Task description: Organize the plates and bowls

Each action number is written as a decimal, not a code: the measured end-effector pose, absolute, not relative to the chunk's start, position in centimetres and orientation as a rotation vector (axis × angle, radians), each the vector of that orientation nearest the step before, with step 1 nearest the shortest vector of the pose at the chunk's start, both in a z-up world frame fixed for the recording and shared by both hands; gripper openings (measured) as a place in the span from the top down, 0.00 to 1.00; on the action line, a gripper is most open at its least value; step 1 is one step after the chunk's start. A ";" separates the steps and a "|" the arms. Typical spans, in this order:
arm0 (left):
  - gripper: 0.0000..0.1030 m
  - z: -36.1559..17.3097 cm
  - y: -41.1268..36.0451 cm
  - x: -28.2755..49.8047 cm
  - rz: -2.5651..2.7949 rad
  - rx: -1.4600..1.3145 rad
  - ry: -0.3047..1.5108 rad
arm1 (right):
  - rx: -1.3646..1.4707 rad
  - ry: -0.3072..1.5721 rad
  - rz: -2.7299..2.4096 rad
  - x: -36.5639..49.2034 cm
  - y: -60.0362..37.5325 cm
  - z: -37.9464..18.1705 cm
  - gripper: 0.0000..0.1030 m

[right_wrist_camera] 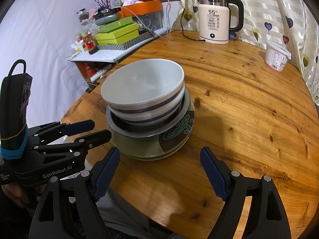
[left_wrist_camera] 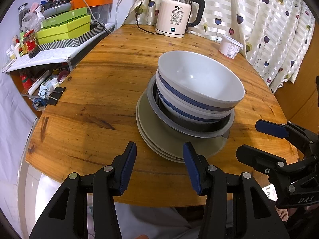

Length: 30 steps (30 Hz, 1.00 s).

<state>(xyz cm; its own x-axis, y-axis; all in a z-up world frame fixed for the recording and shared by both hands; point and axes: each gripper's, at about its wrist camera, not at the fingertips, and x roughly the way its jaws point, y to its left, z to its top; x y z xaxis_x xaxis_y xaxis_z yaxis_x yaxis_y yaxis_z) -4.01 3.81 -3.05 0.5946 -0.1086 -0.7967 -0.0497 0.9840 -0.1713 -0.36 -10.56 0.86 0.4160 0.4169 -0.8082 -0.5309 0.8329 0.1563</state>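
One stack stands mid-table. Grey-green plates [left_wrist_camera: 159,139] lie at the bottom, and in the right wrist view [right_wrist_camera: 159,149] they show a teal swirl. On them sits a metal-rimmed dark bowl [left_wrist_camera: 199,129], then white bowls with blue stripes [left_wrist_camera: 199,83], also in the right wrist view [right_wrist_camera: 143,87]. My left gripper [left_wrist_camera: 159,149] is open and empty just before the stack's near edge, seen from the right wrist too [right_wrist_camera: 97,130]. My right gripper [right_wrist_camera: 159,155] is open and empty near the stack, visible at right in the left wrist view [left_wrist_camera: 257,139].
A round wooden table [left_wrist_camera: 99,99] holds a white electric kettle [left_wrist_camera: 175,14] with its cord at the back and a white plastic tub [left_wrist_camera: 229,46] at back right. A cluttered side shelf with green boxes [left_wrist_camera: 65,27] stands left. A heart-patterned curtain [left_wrist_camera: 259,20] hangs behind.
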 end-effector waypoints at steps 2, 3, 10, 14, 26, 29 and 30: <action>0.52 -3.1 3.8 -4.1 -0.035 -0.183 0.935 | -0.131 0.974 0.597 -0.4 -10.6 0.9 0.19; 0.52 -3.0 3.8 -4.0 -0.035 -0.183 0.935 | -0.131 0.974 0.597 -0.4 -10.6 0.9 0.19; 0.52 -3.0 3.8 -4.0 -0.035 -0.183 0.936 | -0.131 0.974 0.597 -0.3 -10.6 0.9 0.19; 0.52 -3.1 3.7 -4.1 -0.035 -0.183 0.936 | -0.131 0.973 0.598 -0.3 -10.6 0.9 0.19; 0.52 -3.3 3.6 -4.3 -0.035 -0.183 0.942 | -0.130 0.975 0.598 -0.3 -10.5 0.8 0.19; 0.52 -3.4 3.5 -4.3 -0.038 -0.186 0.946 | -0.130 0.974 0.598 -0.4 -10.5 0.9 0.19; 0.52 -3.4 3.5 -4.3 -0.039 -0.187 0.947 | -0.131 0.974 0.598 -0.4 -10.5 0.9 0.19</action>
